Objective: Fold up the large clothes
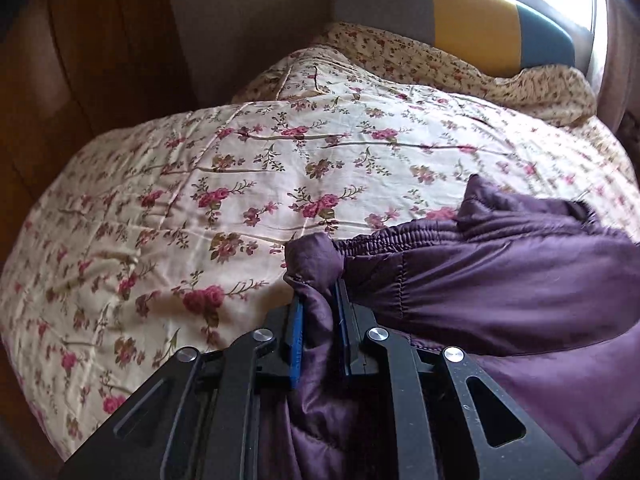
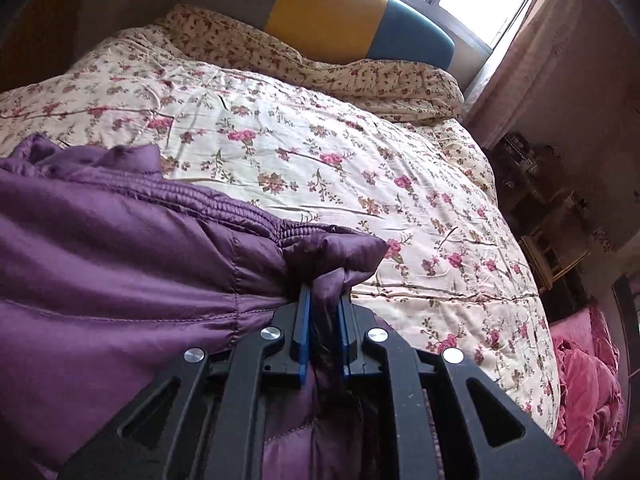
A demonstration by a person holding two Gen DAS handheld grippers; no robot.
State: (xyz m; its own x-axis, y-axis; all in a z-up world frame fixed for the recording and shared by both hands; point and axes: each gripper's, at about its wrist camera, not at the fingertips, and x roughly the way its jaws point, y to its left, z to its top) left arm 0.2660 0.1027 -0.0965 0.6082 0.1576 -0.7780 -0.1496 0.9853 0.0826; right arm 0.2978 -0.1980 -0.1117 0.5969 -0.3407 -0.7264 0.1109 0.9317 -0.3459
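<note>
a: gripping both corners of the purple puffer jacket [image 1: 500, 280] right now. left gripper [image 1: 319, 300] is pinching the jacket's left corner, blue pads [image 1: 296, 336] nearly together with a wad of fabric squeezed between them. right gripper [image 2: 324, 300] is doing the same on the opposite corner, narrow jaws, cloth bunched between its pads [image 2: 305, 332].

b: where's the jacket sitting?

a: lying on the floral bedspread [image 1: 240, 160], near edge of the bed. in the left wrist view it's filling the 3 to 6 o'clock zone, ribbed elastic hem [image 1: 396, 236] running off toward 2 o'clock. in the right wrist view it's filling 7 to 10 o'clock, same hem [image 2: 208, 200] running toward 10.

b: so which step?

a: judging it as the start of a fold or a spread: two-corner hold made along one edge, nothing folded flat yet. can't tell from here how the rest of the jacket is lying, it's dropping below both cameras.

b: next move?

a: probably needing both hands travelling together, keeping the edge taut between them, carrying it up the bed toward 12 o'clock where the headboard [image 2: 332, 4] and pillow [image 2: 280, 52] are. slippery shell, puffy fill, so the pinch could be creeping off the corner if one hand is leading.

b: pose?

a: both grippers are pointing steeply down and forward over the bed, jaws standing roughly vertical in frame, side by side with the hem spanning between them.
</note>
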